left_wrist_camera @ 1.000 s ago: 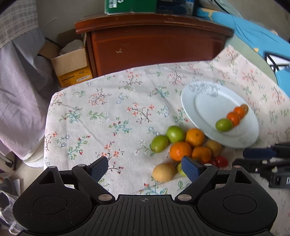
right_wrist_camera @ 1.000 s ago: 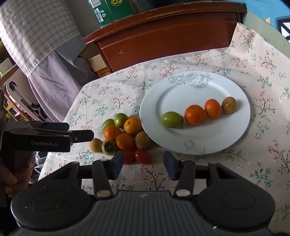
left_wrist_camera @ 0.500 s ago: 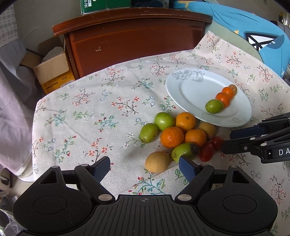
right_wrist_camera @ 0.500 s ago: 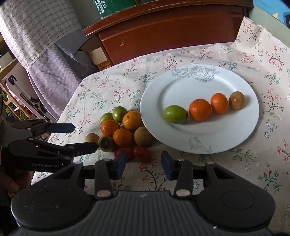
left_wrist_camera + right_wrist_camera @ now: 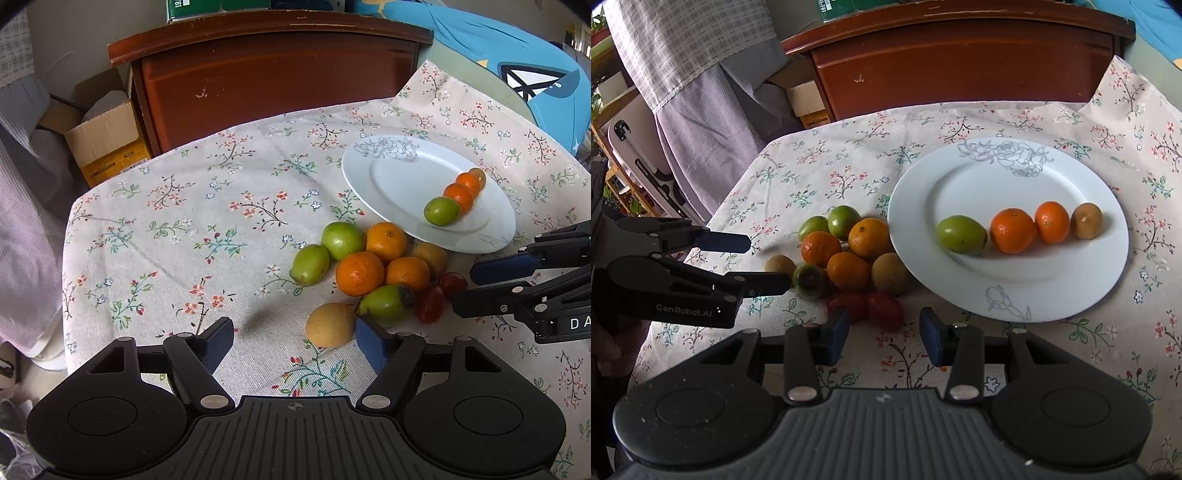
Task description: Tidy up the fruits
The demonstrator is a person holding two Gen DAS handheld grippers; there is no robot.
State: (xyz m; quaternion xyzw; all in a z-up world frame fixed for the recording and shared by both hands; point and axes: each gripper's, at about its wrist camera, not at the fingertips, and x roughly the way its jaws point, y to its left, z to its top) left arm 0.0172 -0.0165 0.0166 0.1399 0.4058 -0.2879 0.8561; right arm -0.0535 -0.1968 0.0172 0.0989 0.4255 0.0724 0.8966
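— Nearest the left gripper (image 5: 293, 345)? Jaws apart and just closing, nothing clamped; tan round fruit (image 5: 330, 325) between the pads, hard against the right one.

— Right gripper (image 5: 882, 334)? Narrowly apart, empty, over two red tomatoes (image 5: 866, 308). Beyond, white plate (image 5: 1071, 295) holding four fruits. Tomatoes partly hidden.

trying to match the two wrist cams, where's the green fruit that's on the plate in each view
Left wrist view: the green fruit lies right of centre, nearest end of the row on the white plate.
Right wrist view: the green fruit lies just right of centre, left end of that row.
Shared landmark: the rose drawing on the plate's far rim.
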